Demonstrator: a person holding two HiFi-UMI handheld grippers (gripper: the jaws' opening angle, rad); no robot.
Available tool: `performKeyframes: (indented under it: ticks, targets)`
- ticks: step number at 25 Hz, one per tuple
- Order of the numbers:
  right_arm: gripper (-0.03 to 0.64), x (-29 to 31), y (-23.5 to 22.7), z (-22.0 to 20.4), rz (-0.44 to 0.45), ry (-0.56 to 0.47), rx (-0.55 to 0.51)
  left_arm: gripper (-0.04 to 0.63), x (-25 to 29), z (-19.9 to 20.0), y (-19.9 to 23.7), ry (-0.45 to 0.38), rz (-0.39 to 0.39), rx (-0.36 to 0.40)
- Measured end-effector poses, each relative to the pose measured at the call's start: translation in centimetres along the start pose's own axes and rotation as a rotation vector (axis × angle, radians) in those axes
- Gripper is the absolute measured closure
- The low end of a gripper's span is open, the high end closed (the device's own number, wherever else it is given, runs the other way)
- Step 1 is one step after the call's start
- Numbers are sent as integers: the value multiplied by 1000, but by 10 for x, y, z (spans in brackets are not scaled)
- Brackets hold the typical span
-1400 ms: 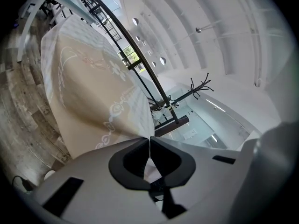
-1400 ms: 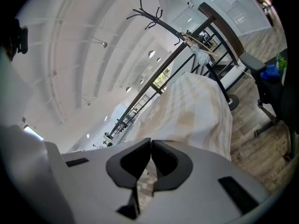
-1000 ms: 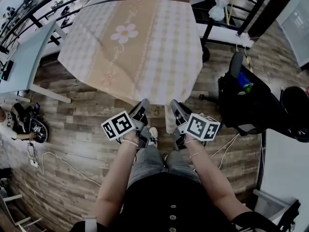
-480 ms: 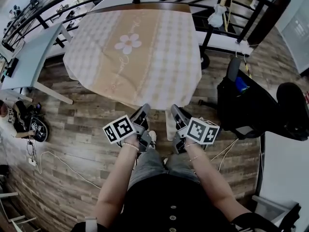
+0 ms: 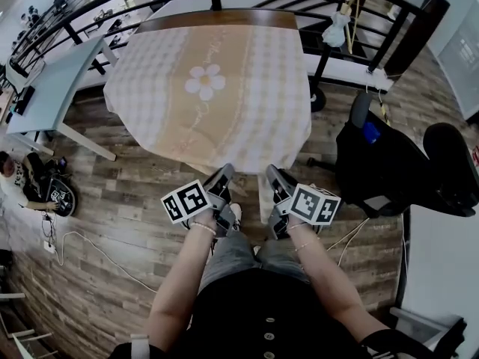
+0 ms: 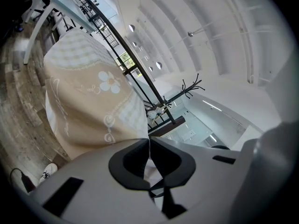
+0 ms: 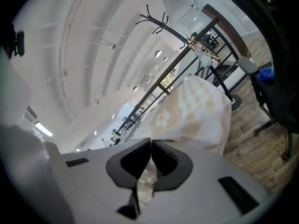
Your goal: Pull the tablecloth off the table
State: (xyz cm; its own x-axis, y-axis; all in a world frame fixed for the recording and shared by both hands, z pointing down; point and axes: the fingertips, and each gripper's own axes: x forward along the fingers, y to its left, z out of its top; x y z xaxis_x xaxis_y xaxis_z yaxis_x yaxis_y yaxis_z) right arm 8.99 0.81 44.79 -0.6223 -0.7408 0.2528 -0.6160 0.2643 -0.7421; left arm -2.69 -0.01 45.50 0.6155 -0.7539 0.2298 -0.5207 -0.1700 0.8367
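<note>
Left claw [image 5: 226, 170] and right claw [image 5: 270, 170], both clenched on the tablecloth [image 5: 251, 88] hem, its cursive script illegible

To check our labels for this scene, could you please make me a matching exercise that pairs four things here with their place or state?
Things:
1. tablecloth
2. black chair
3. wooden table top
4. pale side table

Places or states:
A. bare only along the far edge
B. on the floor, at the right of the head view
C. near hem clamped by the left hand-held gripper and right hand-held gripper
D. left of the covered table

Pairs: 1-C, 2-B, 3-A, 4-D
</note>
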Motion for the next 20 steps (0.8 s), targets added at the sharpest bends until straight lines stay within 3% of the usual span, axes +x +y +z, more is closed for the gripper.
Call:
performKeyframes:
  ticks: [20]
  targets:
    - [588,-24,15,-26,2,2,11,575,-32,-20,-5,3,1,-4]
